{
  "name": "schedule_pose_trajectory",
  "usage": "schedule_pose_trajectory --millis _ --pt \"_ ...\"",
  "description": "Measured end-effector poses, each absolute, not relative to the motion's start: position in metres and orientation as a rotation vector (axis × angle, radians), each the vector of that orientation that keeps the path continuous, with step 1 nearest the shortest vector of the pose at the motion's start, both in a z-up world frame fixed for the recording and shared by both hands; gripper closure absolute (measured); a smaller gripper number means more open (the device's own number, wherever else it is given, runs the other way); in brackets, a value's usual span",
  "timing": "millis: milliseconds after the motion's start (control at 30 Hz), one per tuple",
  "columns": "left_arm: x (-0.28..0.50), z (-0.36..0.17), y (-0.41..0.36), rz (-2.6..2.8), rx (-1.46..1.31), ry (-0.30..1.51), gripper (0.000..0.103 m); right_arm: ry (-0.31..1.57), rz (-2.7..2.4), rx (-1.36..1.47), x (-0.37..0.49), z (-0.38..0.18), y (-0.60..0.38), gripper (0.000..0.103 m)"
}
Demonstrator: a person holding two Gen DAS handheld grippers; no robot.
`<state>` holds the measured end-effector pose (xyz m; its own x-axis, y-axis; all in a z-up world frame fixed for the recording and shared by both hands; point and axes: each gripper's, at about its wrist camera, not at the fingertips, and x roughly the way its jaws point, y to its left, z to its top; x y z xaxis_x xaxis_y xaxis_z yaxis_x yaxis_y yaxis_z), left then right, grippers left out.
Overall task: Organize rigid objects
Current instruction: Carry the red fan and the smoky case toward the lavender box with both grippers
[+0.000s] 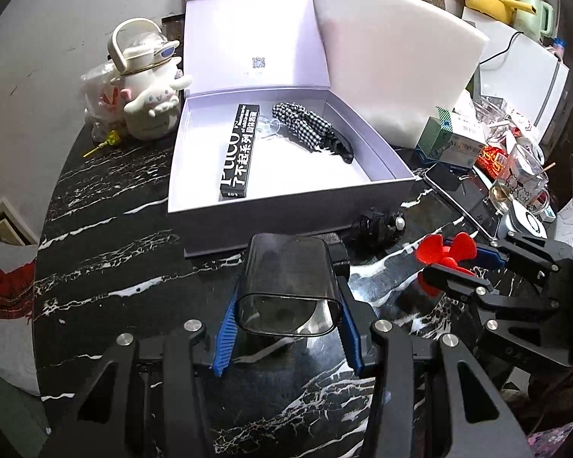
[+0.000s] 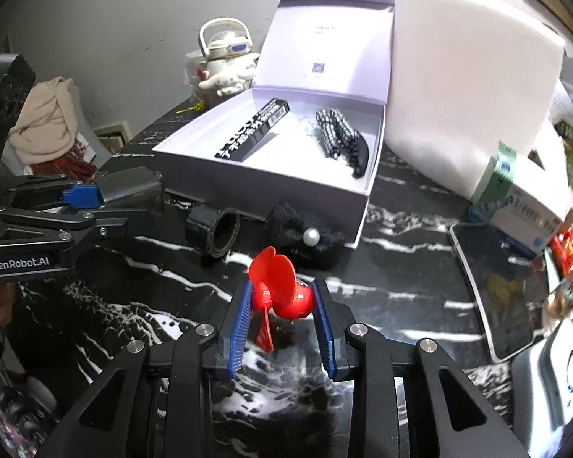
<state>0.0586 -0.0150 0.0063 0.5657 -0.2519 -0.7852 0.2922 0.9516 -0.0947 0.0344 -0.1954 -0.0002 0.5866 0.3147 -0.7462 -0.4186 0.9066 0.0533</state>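
My left gripper is shut on a smoky translucent case, held just in front of the open lilac box. My right gripper is shut on a small red fan above the black marble table; this fan also shows in the left wrist view. Inside the box lie a long black carton and a checkered hair clip. A black ring-shaped piece and a black bow with a pearl lie on the table before the box.
A white Cinnamoroll kettle stands left of the box. A white foam block stands behind it at right. A phone, a medicine box and a Hello Kitty glass crowd the right side.
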Motion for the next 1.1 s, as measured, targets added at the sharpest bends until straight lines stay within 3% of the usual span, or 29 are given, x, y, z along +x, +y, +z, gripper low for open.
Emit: schedule_pose_trajectory --millis 1100 --pt "0.110 0.055 -0.028 -0.319 0.050 0.851 0.057 0.666 0.520 -0.160 0.087 0.070 -0.180 0.073"
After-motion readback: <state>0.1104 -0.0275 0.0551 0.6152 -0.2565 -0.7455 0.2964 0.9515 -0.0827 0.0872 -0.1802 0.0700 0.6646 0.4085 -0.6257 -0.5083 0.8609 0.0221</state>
